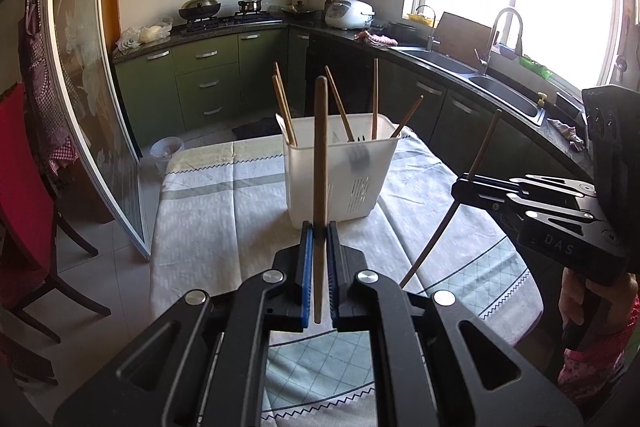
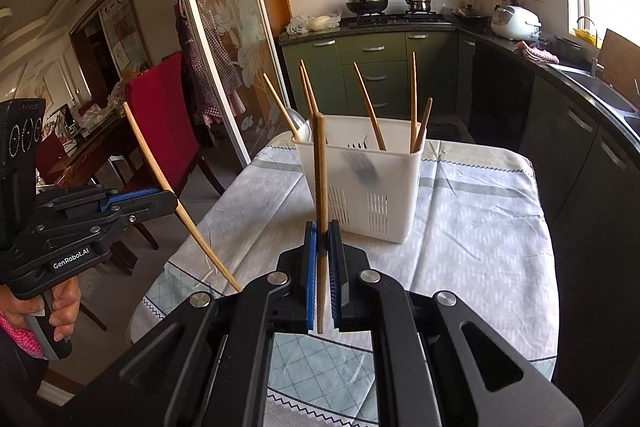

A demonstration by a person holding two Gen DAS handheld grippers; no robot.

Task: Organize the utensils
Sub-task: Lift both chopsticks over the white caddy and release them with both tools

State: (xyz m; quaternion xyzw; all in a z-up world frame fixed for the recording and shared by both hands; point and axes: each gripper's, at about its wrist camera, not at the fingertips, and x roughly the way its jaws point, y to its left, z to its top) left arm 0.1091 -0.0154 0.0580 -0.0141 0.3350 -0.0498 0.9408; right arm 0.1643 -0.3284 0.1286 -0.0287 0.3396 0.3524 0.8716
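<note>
Left wrist view: our left gripper point(image 1: 320, 231) is clamped on a brown wooden chopstick point(image 1: 320, 147), upright at frame centre. Behind it the white slotted plastic utensil holder point(image 1: 340, 179) stands on the pale patterned tablecloth point(image 1: 224, 211), with more chopsticks leaning inside. At right, the right gripper point(image 1: 460, 187) pinches a thin tilted wooden chopstick point(image 1: 482, 147).

Right wrist view: the right gripper point(image 2: 322, 233) grips its chopstick point(image 2: 319, 179) upright at centre, before the holder point(image 2: 372, 187). At left, the left gripper point(image 2: 170, 199) holds its chopstick point(image 2: 160, 171) slanted.

"DAS" on right claw point(image 1: 464, 187); "GenRobot.AI" on left claw point(image 2: 170, 201)
</note>
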